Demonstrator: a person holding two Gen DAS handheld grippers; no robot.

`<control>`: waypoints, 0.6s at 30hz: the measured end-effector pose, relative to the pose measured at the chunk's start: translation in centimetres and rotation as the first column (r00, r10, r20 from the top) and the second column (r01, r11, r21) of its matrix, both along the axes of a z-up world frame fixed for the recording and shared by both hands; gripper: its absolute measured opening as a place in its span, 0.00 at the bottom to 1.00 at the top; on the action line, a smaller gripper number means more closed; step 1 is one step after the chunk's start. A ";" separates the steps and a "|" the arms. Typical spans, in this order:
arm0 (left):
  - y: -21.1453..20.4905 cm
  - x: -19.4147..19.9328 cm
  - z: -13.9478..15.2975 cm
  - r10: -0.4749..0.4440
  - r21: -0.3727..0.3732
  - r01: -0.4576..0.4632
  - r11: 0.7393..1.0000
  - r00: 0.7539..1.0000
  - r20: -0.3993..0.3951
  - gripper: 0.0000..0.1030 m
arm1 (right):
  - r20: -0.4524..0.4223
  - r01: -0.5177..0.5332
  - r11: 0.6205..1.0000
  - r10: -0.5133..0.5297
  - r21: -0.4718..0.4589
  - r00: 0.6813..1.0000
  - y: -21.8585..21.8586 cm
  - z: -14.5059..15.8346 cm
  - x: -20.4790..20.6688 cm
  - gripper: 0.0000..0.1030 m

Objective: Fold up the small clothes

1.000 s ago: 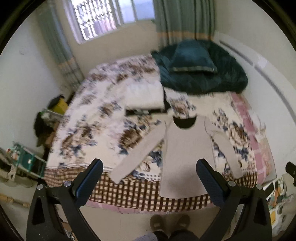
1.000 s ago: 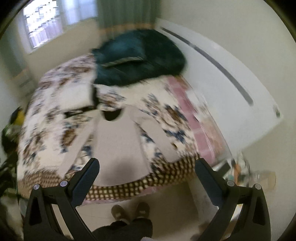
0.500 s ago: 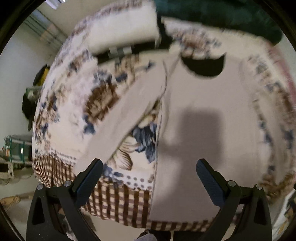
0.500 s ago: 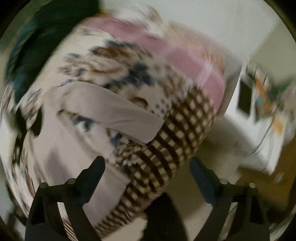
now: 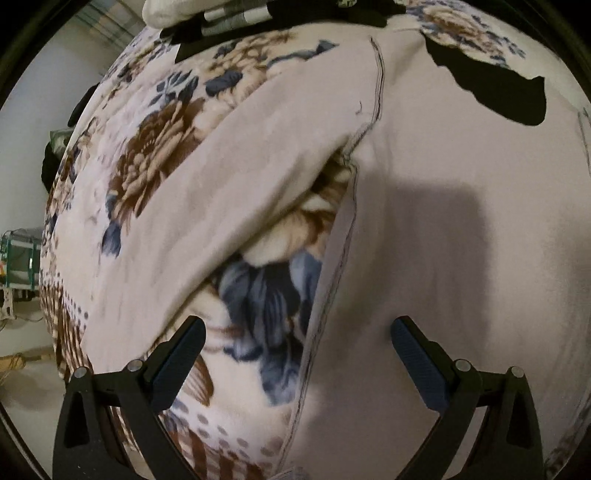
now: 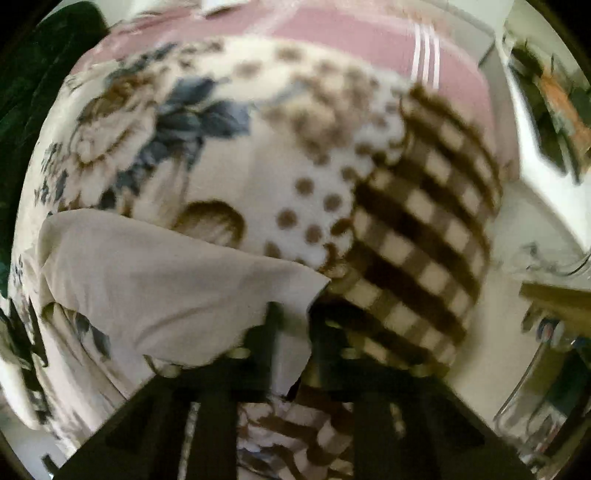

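A pale beige long-sleeved top (image 5: 443, 229) lies flat on the flowered bedspread (image 5: 155, 162), its neck hole toward the head of the bed. My left gripper (image 5: 295, 350) is open just above the top's left side seam, beside its left sleeve (image 5: 221, 192). In the right wrist view my right gripper (image 6: 293, 325) is shut on the cuff end of the top's right sleeve (image 6: 177, 280), near the checked border at the foot of the bed.
The checked brown border (image 6: 424, 236) and a pink sheet (image 6: 351, 33) mark the bed's corner. A dark green quilt (image 6: 22, 92) lies toward the head. Folded white cloth (image 5: 177, 11) lies beyond the top. Clutter stands on the floor at right (image 6: 554, 332).
Both grippers have come down close to the bed. The right gripper has closed on the right sleeve's cuff. The left gripper stays open and has neared the side seam.
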State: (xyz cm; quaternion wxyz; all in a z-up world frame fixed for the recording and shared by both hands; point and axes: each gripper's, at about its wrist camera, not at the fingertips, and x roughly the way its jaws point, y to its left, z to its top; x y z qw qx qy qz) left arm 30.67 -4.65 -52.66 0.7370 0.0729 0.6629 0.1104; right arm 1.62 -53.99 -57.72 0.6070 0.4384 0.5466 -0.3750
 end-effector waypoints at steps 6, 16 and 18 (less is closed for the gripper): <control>1.8 0.3 1.7 0.006 -0.074 -0.003 0.997 0.999 0.048 1.00 | 0.058 -0.069 0.985 0.079 -0.156 0.995 1.4 6.8 1.7 0.02; 13.2 -0.8 5.1 0.092 -0.063 -0.085 0.994 0.989 0.112 1.00 | 0.096 -0.495 0.784 0.564 -0.374 0.820 18.0 21.5 21.2 0.02; 15.9 -1.5 5.0 0.124 -0.044 -0.120 0.992 0.986 0.111 1.00 | 0.071 -0.593 0.704 0.665 -0.390 0.743 23.9 20.9 25.2 0.02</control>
